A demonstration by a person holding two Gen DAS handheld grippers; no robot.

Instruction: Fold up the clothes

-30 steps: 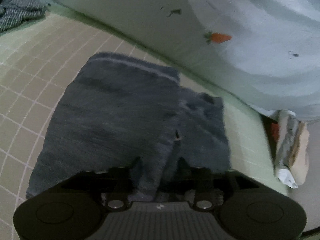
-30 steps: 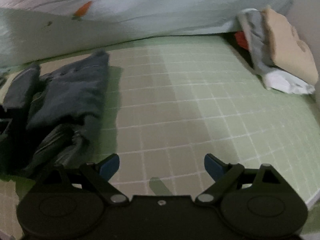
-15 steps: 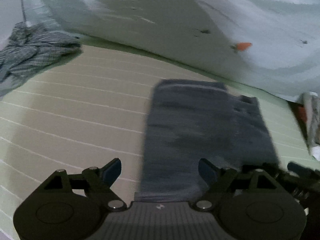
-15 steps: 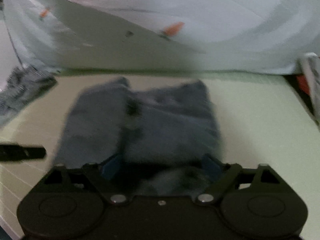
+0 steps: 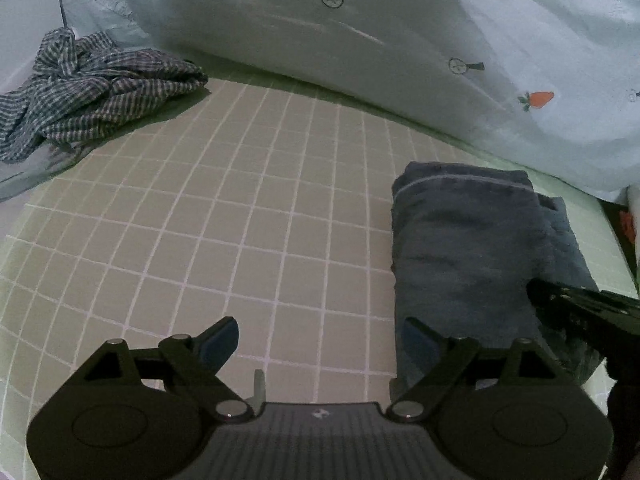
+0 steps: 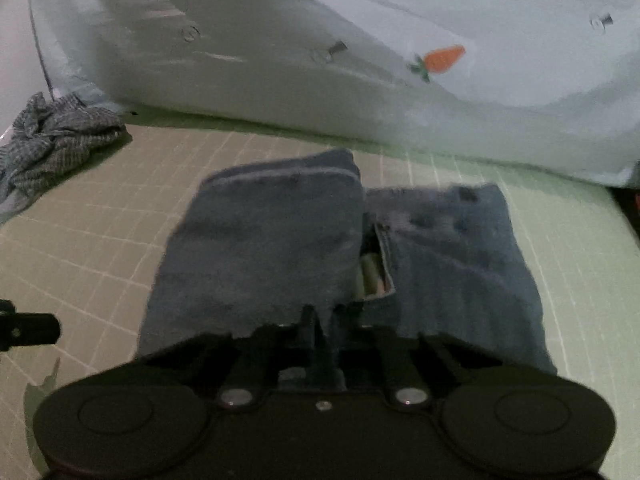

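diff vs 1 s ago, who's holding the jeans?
Grip swapped: the left tool let go of the folded blue denim jeans and now hangs open over the green grid mat; the right tool, open then, has shut on their near edge. The crumpled checked shirt stayed put.

1 folded jeans point(image 5: 472, 248), 1 crumpled checked shirt point(image 5: 92, 88), 2 hand-held grippers.

The right tool point(image 6: 322, 338) was closed on the near edge of the folded blue jeans point(image 6: 344, 252), which lay on a green gridded mat point(image 6: 120, 216). Left of the jeans sat a crumpled checked shirt point(image 6: 56, 140); behind them, a carrot-print sheet point(image 6: 400, 40).
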